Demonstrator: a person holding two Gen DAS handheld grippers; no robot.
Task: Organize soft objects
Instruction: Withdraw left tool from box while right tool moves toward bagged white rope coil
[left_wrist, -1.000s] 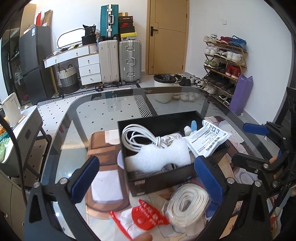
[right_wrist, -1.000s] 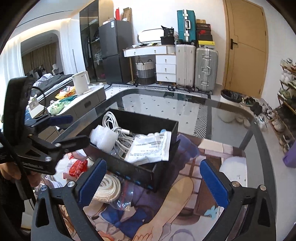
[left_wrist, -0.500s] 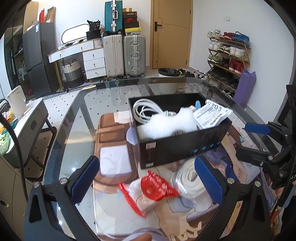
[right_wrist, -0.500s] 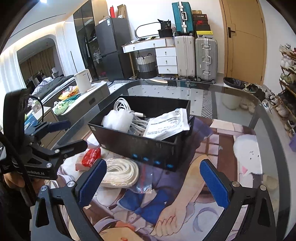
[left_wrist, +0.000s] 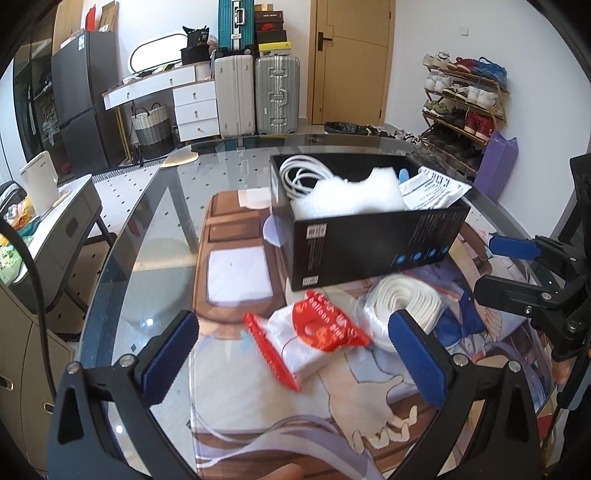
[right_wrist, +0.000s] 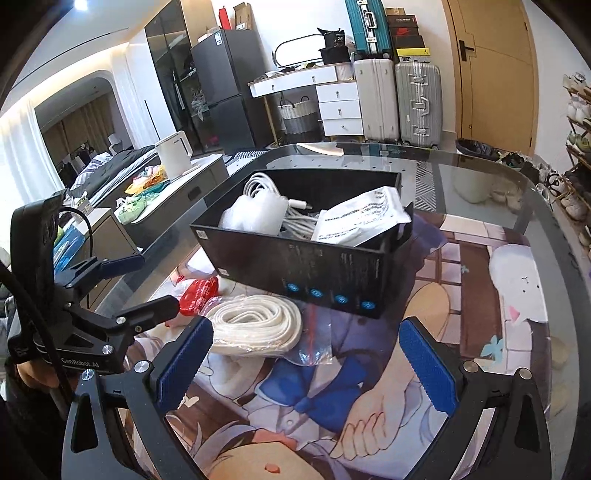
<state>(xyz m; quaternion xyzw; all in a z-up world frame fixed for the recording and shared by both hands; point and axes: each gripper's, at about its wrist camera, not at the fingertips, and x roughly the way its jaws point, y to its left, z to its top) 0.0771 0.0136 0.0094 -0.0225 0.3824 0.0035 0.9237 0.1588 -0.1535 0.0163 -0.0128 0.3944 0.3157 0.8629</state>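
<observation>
Your black box (left_wrist: 369, 247) on bench (left_wrist: 155, 206): white cable (left_wrist: 301, 175), foam (left_wrist: 351, 199), printed pouch (left_wrist: 430, 192) inside. Both your grippers' fingers (left_wrist: 170, 354) wide open, empty.

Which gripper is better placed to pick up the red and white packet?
Left. The left gripper is open with the red and white packet between its fingers; the right gripper faces the coiled white strap.
</observation>
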